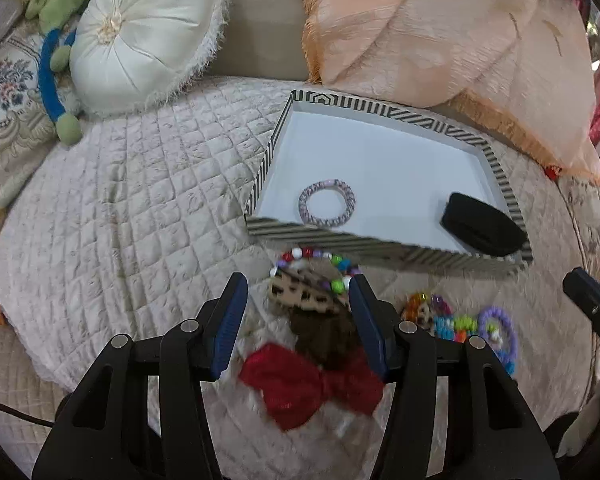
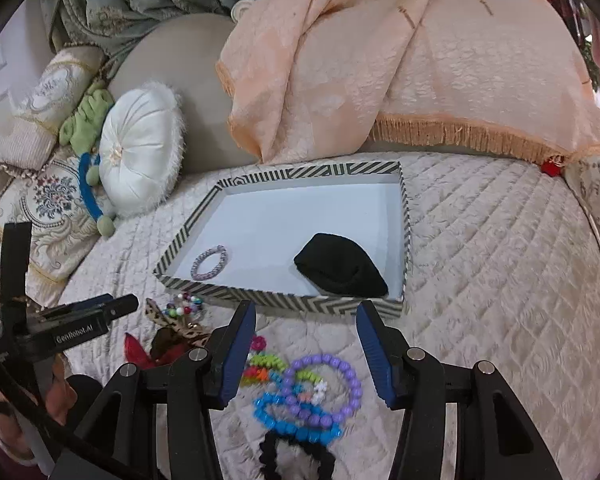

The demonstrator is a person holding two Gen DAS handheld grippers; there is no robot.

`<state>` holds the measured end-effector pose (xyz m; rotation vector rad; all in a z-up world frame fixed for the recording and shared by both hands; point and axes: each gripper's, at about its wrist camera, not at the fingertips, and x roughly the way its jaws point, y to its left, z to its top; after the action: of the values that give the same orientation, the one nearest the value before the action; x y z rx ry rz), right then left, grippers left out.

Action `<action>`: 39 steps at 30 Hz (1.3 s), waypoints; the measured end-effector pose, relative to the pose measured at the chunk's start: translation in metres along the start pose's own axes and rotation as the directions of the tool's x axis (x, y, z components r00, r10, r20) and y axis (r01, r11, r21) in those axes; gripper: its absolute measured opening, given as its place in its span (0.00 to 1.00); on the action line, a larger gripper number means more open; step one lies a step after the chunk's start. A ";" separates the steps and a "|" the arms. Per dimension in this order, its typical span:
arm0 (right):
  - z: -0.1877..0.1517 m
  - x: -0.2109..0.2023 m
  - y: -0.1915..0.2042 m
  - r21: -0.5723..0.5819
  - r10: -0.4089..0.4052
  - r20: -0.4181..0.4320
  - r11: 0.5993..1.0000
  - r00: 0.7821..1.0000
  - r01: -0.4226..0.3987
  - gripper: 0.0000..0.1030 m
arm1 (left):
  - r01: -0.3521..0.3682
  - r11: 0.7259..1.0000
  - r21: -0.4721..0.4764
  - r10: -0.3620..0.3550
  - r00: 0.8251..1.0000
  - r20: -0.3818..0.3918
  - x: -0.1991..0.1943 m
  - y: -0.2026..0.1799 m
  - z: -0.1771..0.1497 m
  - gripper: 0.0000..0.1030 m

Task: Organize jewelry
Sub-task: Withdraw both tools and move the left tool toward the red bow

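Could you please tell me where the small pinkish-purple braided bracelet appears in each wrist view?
Left wrist: pinkish-purple braided bracelet lies centre-frame, by the near wall of the striped tray.
Right wrist: bracelet sits left of centre, in the tray's near-left corner.
Shared landmark: black fabric pouch inside the tray.

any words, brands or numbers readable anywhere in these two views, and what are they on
"GenRobot.AI": white print on the black body of the left gripper, seen at the left edge of the right wrist view.
No other text can be read in either view: the striped tray, the pillows and the jewelry show patterns only, no letters or numbers.
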<state>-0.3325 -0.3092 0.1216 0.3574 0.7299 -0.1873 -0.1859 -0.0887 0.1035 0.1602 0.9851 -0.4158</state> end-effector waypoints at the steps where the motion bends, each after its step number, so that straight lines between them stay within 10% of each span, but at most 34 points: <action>1: -0.003 -0.005 0.001 0.003 0.004 0.009 1.000 1.000 -0.004 0.49 | 0.001 1.000 0.005 -0.001 1.000 0.006 -0.004 -0.001 -0.004 0.51; 39: -0.072 -0.043 0.008 0.000 -0.010 -0.083 1.000 0.997 0.010 0.54 | 0.100 0.992 -0.073 -0.106 0.991 -0.085 -0.041 0.040 -0.066 0.51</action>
<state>-0.4060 -0.2726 0.1031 0.3639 0.8134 -0.1835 -0.2400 -0.0204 0.0995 0.0658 1.0973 -0.4719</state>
